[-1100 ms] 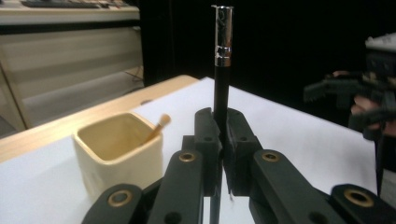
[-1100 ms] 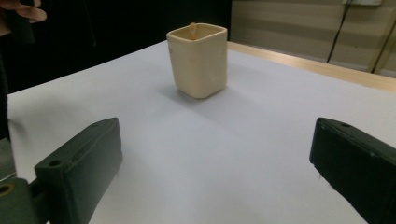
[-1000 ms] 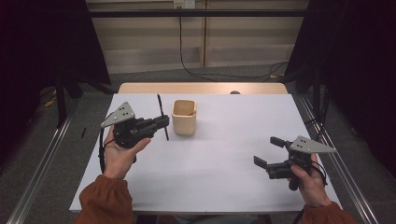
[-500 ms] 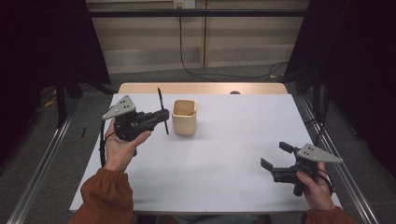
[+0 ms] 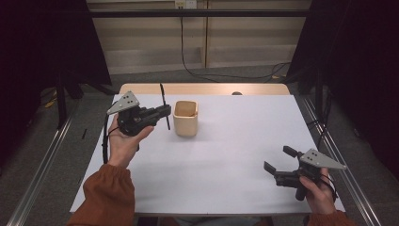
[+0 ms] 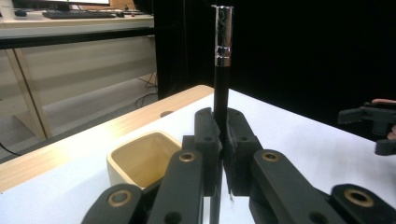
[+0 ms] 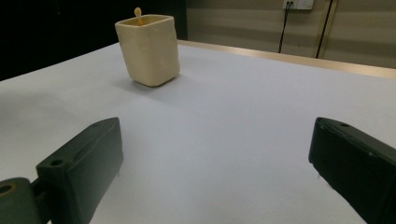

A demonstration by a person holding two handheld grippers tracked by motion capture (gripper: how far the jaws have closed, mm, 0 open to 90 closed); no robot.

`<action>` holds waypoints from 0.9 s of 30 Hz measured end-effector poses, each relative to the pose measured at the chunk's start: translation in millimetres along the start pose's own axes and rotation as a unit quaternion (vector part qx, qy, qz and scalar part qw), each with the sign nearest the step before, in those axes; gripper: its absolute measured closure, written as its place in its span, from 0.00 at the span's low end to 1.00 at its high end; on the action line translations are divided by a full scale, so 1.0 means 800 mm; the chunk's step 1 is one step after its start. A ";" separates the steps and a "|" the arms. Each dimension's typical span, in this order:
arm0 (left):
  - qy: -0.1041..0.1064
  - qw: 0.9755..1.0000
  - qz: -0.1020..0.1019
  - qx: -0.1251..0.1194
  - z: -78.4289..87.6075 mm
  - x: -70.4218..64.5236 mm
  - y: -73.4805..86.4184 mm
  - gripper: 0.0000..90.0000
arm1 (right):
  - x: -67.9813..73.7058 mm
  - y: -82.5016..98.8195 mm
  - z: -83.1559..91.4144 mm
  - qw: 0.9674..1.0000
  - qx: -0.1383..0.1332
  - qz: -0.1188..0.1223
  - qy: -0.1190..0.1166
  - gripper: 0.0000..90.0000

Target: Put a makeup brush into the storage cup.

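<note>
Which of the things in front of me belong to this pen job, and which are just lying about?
In the job:
- black pen, clamped upright in the left gripper
- cream cup, standing beside the pen
- right gripper, jaws apart, holding nothing

Lying about:
- cable on the floor behind the table
- wall socket

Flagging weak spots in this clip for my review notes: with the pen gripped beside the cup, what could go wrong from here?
1. The left gripper pinches the slim black pen with a silver band at one narrow spot, so it may pivot or slip.
2. The cream square cup stands unsupported; a low pen tip could knock its rim and tip it.
3. The right gripper is open and far away, too distant to steady the cup.
</note>
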State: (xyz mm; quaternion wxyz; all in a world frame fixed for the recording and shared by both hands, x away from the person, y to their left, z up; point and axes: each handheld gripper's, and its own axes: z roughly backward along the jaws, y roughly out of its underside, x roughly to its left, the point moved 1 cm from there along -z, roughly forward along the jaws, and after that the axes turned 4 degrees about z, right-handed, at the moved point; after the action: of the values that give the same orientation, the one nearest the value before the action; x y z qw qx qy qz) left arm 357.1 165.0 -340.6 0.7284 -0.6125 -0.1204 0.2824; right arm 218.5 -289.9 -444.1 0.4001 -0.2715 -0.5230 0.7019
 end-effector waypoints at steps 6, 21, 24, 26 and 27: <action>-0.007 1.000 0.002 0.004 -0.015 0.007 -0.007 0.95 | 0.001 0.001 0.000 1.000 0.003 -0.001 -0.007 0.02; -0.014 1.000 -0.004 0.000 -0.062 0.016 -0.022 0.95 | 0.000 0.001 0.002 1.000 -0.006 -0.012 -0.009 0.02; -0.014 1.000 -0.001 -0.007 -0.070 0.017 -0.025 0.95 | 0.001 0.001 0.003 1.000 -0.007 -0.012 -0.012 0.01; -0.009 1.000 -0.011 -0.013 -0.074 0.019 -0.025 0.95 | 0.001 0.001 0.003 1.000 -0.007 -0.013 -0.012 0.01; -0.003 1.000 -0.019 -0.012 -0.076 0.019 -0.025 0.95 | 0.001 0.001 0.003 1.000 -0.006 -0.013 -0.013 0.01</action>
State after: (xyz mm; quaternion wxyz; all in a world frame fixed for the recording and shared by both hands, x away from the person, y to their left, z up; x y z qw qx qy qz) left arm 406.3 121.7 -337.0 0.7256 -0.6180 -0.1377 0.2695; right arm 215.8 -290.5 -444.3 0.4010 -0.2582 -0.5360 0.6965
